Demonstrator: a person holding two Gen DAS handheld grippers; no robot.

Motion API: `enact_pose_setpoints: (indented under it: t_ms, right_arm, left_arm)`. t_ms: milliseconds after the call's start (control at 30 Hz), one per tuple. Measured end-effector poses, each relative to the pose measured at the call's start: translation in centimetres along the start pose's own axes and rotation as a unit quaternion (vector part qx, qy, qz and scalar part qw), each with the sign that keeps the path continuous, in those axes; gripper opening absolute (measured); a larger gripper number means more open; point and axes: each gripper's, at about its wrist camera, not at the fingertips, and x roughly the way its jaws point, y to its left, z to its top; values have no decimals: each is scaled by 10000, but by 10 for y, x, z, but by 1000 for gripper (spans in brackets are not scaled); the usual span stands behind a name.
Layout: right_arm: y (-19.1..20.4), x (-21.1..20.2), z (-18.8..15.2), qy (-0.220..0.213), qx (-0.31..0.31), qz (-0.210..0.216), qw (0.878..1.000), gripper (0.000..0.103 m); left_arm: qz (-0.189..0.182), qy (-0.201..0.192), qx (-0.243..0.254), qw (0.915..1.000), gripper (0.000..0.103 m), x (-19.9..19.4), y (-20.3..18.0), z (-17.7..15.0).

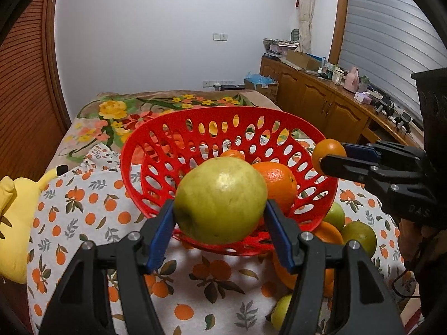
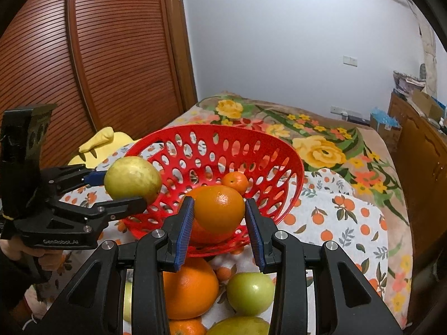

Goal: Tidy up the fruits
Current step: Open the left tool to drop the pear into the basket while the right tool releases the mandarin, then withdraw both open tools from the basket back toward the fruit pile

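Observation:
A red perforated basket (image 1: 156, 139) (image 2: 279, 150) stands on the bed. My left gripper (image 1: 220, 209) is shut on a large yellow-green fruit (image 1: 220, 198), held above the basket's near rim; it shows at left in the right wrist view (image 2: 132, 177). My right gripper (image 2: 219, 212) is shut on an orange (image 2: 219, 208), held over the basket's near edge; it shows at right in the left wrist view (image 1: 329, 150). Inside the basket lie a big orange (image 1: 279, 182) and a small mandarin (image 2: 235, 181).
Loose green fruits (image 2: 250, 293) and oranges (image 2: 190, 290) lie on the orange-print cloth (image 1: 92, 209) in front of the basket. A yellow plush toy (image 1: 14, 217) lies at the left. A wooden cabinet (image 1: 321, 97) runs along the right; a floral blanket (image 2: 321, 145) lies behind.

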Motion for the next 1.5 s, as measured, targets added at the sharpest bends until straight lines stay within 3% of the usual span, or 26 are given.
enact_pose_setpoints:
  t_ms: [867, 1500]
  right_arm:
    - [-30, 38, 24, 317, 126, -341, 9988, 38]
    - [-19, -11, 14, -13, 206, -372, 9991, 38]
  left_arm:
    - [234, -427, -292, 9984, 71, -27, 30, 8]
    - [58, -453, -211, 9987, 71, -48, 15, -12]
